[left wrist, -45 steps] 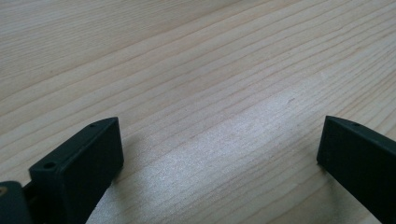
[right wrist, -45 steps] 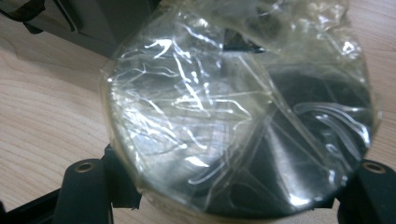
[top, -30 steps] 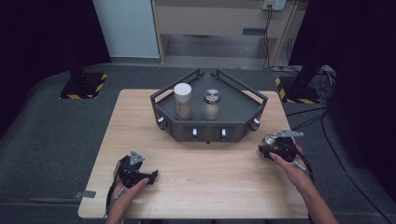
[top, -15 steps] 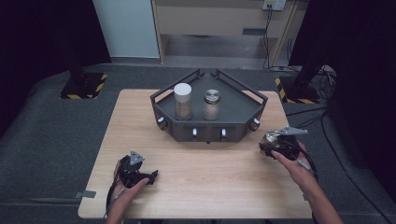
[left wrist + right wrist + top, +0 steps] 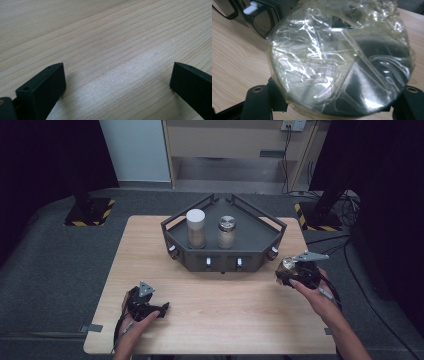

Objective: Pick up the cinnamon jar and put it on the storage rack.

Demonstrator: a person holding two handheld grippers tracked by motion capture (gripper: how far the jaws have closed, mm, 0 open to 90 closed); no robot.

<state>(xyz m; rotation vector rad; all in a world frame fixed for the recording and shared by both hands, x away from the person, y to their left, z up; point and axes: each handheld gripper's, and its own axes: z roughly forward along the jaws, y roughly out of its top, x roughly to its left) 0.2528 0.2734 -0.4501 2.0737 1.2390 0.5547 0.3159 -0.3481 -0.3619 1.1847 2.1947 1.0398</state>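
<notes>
Right tool (image 5: 292, 270), clamped on a round, shiny metal lid (image 5: 339, 62) wrapped in crinkled clear film, jaws pressed against its two sides. Held off the worktop (image 5: 225, 315) near the right edge, just beside the front right corner of the dark angular tray (image 5: 272, 224). Seen along the right tool's own jaws: lid face-on to the camera, film (image 5: 312, 50) wrinkled and glinting over the metal, part of the tray's frame and a small white knob (image 5: 250, 9) behind it at upper left, pale wood grain on both sides.

On the tray: two jars side by side, well apart from the held lid. White-capped jar (image 5: 195, 227) on the left, shorter jar with a silver metal cap (image 5: 226, 231) on the right, both upright. Small white knobs along the tray's front wall.

Left tool (image 5: 145, 304), low at the near left of the worktop, gripped by the left hand (image 5: 132, 327). Jaws spread wide, nothing between them but bare wood, tips close over the surface.
</notes>
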